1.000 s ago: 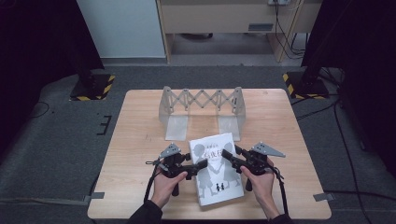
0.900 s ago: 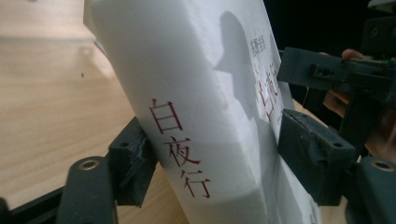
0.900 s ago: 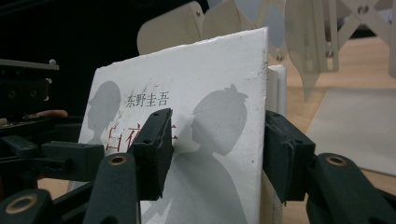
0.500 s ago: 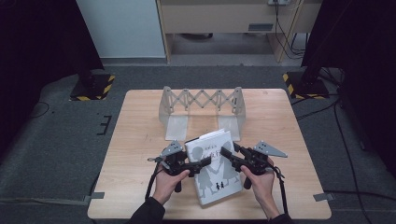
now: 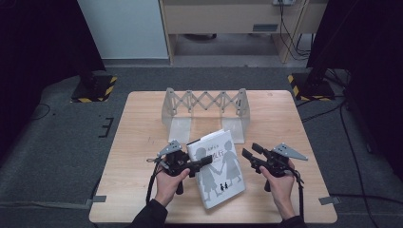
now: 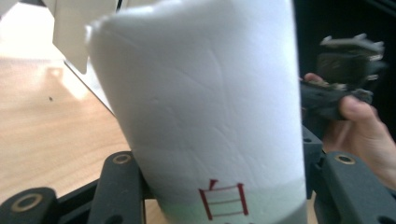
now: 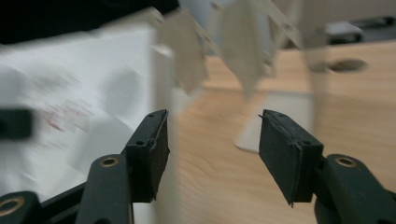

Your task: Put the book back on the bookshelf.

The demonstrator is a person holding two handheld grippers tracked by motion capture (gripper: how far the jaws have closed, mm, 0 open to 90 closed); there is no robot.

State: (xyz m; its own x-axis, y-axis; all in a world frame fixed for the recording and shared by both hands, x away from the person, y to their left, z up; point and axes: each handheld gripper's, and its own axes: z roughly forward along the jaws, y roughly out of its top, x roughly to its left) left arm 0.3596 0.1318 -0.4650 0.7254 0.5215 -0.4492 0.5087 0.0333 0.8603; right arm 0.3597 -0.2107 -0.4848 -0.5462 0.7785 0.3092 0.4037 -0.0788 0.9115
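Note:
A white book [image 5: 217, 171] with grey figures of children on its cover lies slanted at the table's front middle. My left gripper [image 5: 205, 162] is shut on its left edge. Its jaws have just been closing, and in the left gripper view the book [image 6: 201, 107] stands between them. My right gripper [image 5: 251, 150] hangs open just right of the book with nothing between its jaws, which have just been opening. In the right gripper view the blurred book [image 7: 84, 93] lies left of the right gripper [image 7: 212, 149]. The right gripper [image 6: 334, 91] and its hand are also in the left gripper view.
A pale expanding book rack [image 5: 204, 107] stands at the back middle of the wooden table [image 5: 142, 137], and it is also in the right gripper view [image 7: 243, 51]. Bare wood lies to the left and right. Dark floor, cables and stand feet surround the table.
The right gripper has come off the book's right edge and moved right. The left gripper stays at the left edge. The book has tilted a little.

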